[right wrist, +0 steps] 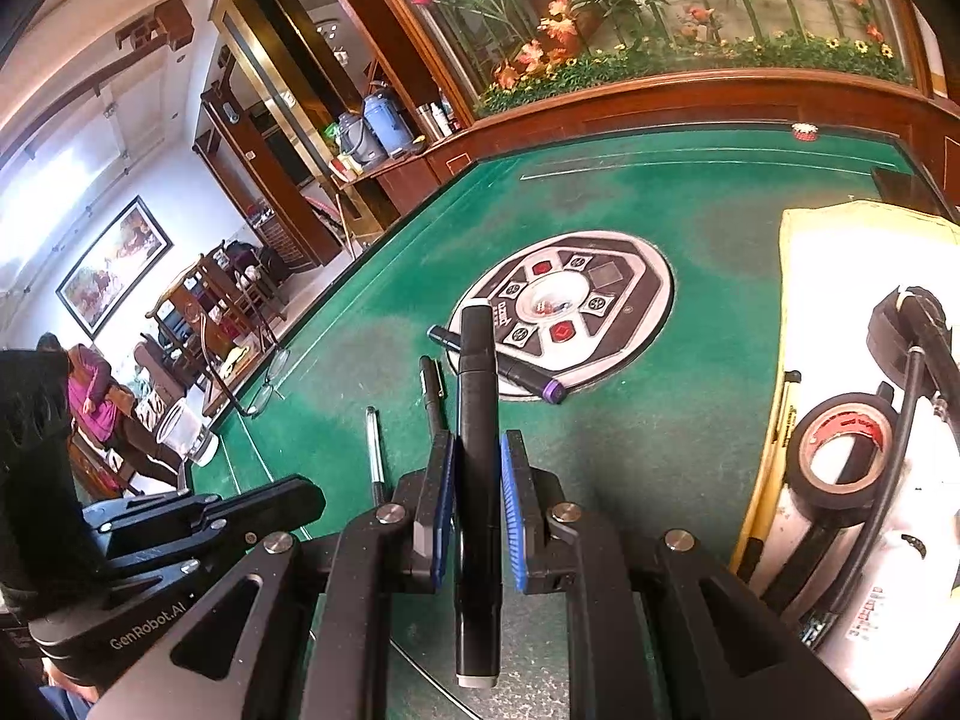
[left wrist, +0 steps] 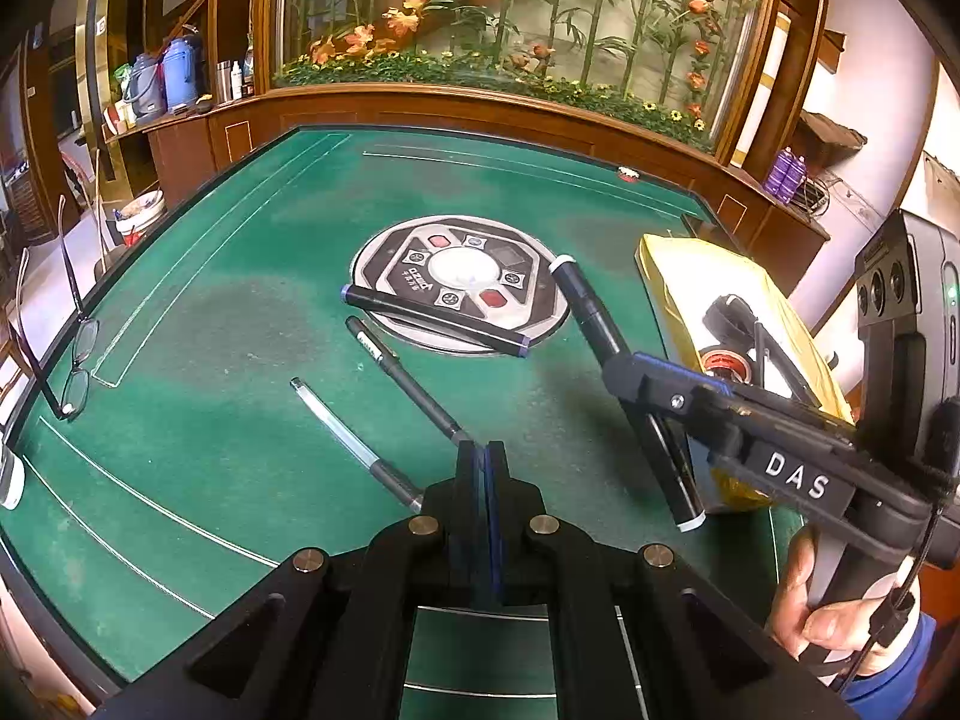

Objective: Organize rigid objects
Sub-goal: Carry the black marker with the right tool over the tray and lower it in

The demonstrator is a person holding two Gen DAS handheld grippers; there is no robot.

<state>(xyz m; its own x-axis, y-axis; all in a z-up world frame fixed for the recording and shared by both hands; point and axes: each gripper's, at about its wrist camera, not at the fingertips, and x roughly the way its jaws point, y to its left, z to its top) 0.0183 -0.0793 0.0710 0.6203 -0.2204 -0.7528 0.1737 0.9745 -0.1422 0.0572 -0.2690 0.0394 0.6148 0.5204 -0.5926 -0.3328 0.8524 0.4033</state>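
My right gripper (right wrist: 477,456) is shut on a black marker with white ends (right wrist: 477,420), held above the green table; it also shows in the left wrist view (left wrist: 591,324), next to the yellow bag (left wrist: 708,282). My left gripper (left wrist: 480,450) is shut and empty, low over the table near the tip of a black pen (left wrist: 402,369). A clear pen with a grey grip (left wrist: 348,438) lies left of it. A black marker with purple ends (left wrist: 432,318) lies across the round centre panel (left wrist: 462,270).
The yellow bag (right wrist: 852,240) at the right holds a roll of black tape (right wrist: 840,456) and cables. Glasses (left wrist: 78,354) lie at the table's left edge, beside a white cup (left wrist: 9,474). A small red and white object (left wrist: 629,173) sits at the far edge.
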